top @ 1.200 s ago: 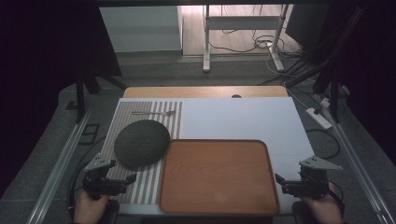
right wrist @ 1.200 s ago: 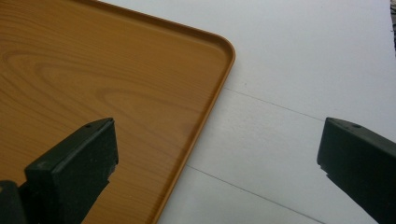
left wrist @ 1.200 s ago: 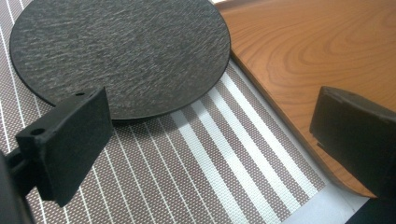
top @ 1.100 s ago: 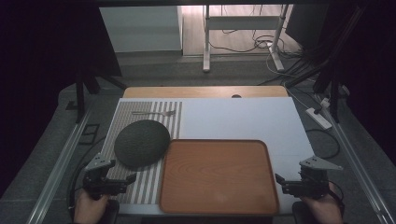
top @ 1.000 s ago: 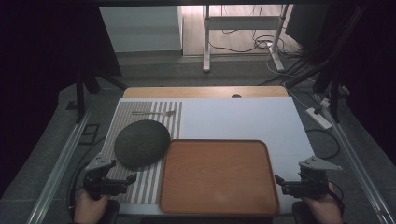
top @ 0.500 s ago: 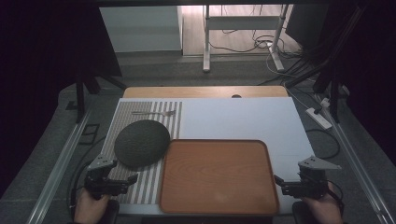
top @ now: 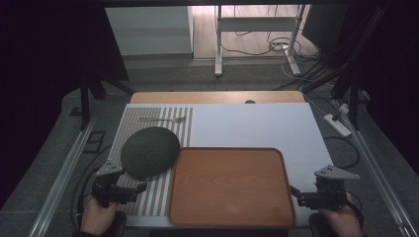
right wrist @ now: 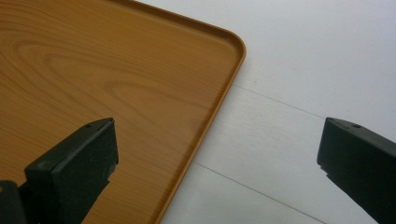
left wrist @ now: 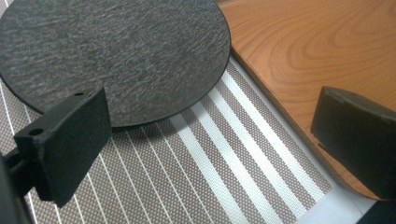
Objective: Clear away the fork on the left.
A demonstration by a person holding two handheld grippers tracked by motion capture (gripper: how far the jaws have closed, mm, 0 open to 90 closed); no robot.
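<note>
High view: wooden tray (top: 231,186) sits empty at near edge of white tabletop (top: 257,126). Dark round slate plate (top: 150,150), also bare, rests on striped placemat (top: 157,190), its edge just beside tray's left rim. Fork (top: 163,119) lies at placemat's far end. Left tool (top: 129,189) hovers over placemat near plate; right tool (top: 299,196) at tray's right edge.

Left gripper view: left tool (left wrist: 210,154) jaws spread wide, nothing between; plate (left wrist: 112,51) ahead, tray (left wrist: 317,60) at right.

Right gripper view: right tool (right wrist: 219,158) jaws wide apart, straddling tray (right wrist: 102,79) rim, holding nothing.
</note>
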